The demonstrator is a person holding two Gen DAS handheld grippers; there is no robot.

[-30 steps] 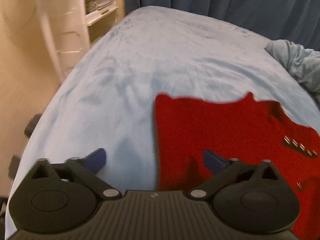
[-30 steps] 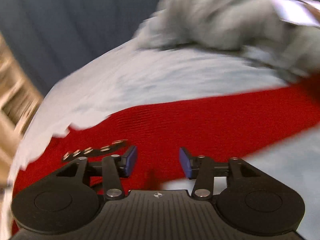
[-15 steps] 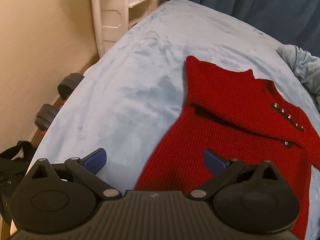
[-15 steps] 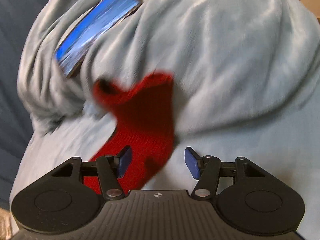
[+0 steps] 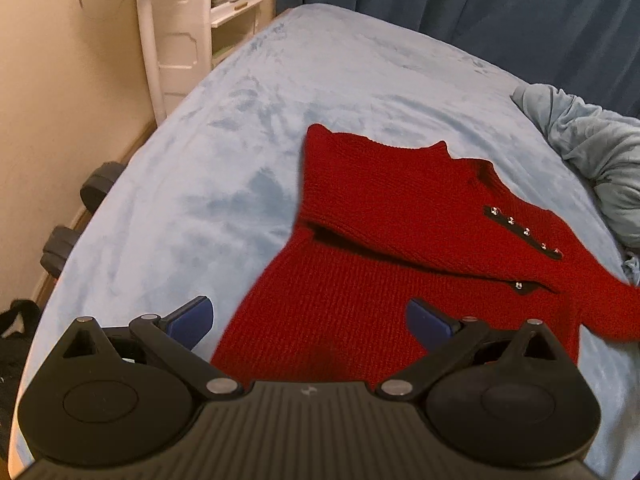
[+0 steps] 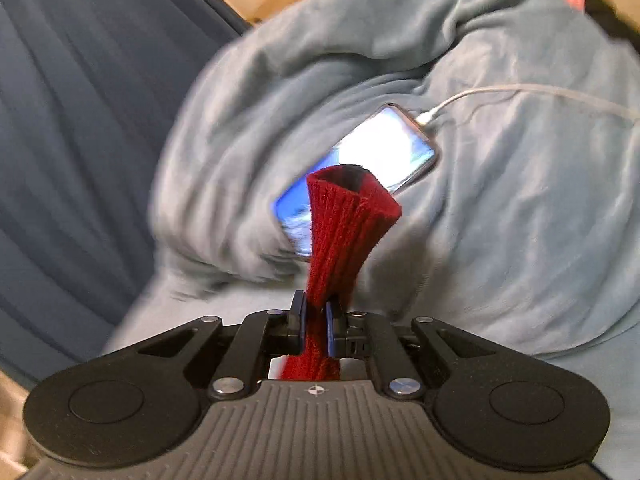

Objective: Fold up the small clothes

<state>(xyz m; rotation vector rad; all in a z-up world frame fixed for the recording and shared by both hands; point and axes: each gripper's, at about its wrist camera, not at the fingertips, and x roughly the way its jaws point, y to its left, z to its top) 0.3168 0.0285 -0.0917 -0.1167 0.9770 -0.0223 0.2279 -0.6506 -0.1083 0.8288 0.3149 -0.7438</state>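
Observation:
A small red knit sweater (image 5: 384, 248) lies on the light blue bed (image 5: 224, 184), its left sleeve folded across the chest and a dark button strip (image 5: 524, 232) near the neck. My left gripper (image 5: 310, 320) hovers open above the sweater's lower hem, nothing between its blue pads. In the right wrist view my right gripper (image 6: 316, 320) is shut on the red sleeve (image 6: 344, 224), whose ribbed cuff stands up past the pads. The rest of the sweater is hidden from that view.
A rumpled grey-blue blanket (image 6: 480, 168) is heaped at the bed's right end, with a lit phone (image 6: 360, 172) and white charging cable (image 6: 500, 96) on it. Dark blue curtains (image 5: 480, 8) hang behind. White shelves (image 5: 188, 32) and a beige wall flank the bed's left edge.
My right gripper closed on the red sleeve cuff and lifted it toward the blanket. The left gripper drew back from the sweater, staying open, so more of the bed shows.

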